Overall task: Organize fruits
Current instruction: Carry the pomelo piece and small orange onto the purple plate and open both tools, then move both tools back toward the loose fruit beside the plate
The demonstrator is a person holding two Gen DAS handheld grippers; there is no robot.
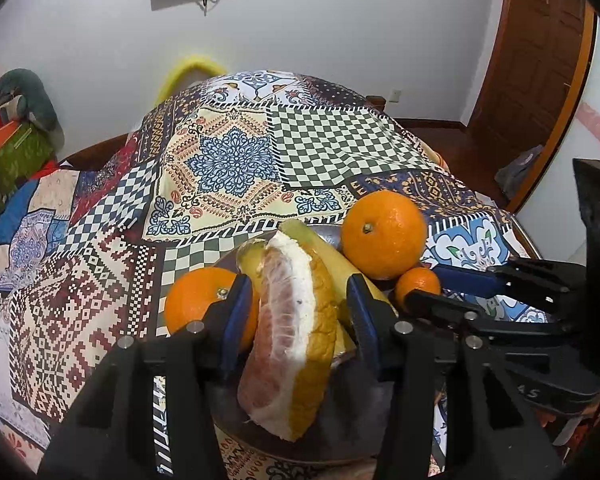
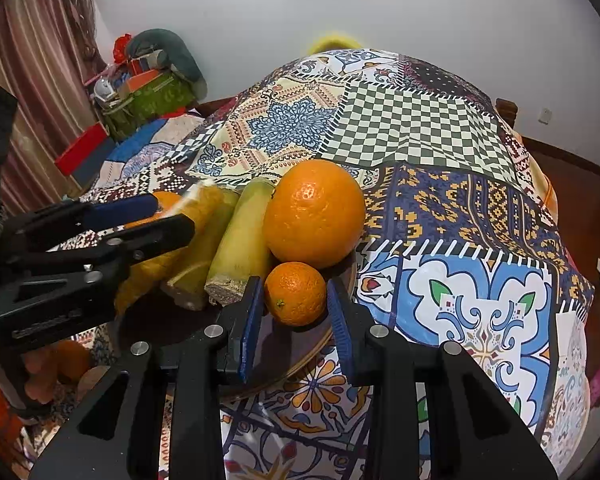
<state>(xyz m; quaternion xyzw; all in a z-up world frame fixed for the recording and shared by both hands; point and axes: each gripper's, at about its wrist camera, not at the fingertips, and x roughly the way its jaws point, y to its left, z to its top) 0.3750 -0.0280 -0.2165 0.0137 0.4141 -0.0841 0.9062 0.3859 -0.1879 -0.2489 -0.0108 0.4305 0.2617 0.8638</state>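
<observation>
A dark plate (image 1: 352,428) holds the fruit. A pomelo wedge (image 1: 288,344) with pink flesh and yellow rind lies between the open fingers of my left gripper (image 1: 298,292), which do not press on it. Around it lie an orange (image 1: 196,304), a large orange (image 1: 384,234), a small mandarin (image 1: 418,286) and banana pieces (image 1: 312,240). In the right wrist view the small mandarin (image 2: 296,294) sits between the open fingers of my right gripper (image 2: 294,300), with small gaps on both sides. The large orange (image 2: 314,214) and banana pieces (image 2: 244,246) lie behind it on the plate (image 2: 172,320).
A patchwork-patterned cloth (image 1: 228,160) covers the round table (image 2: 480,280). A pile of boxes and cloth (image 2: 148,76) stands at the far left by the wall. A wooden door (image 1: 540,60) is at the right.
</observation>
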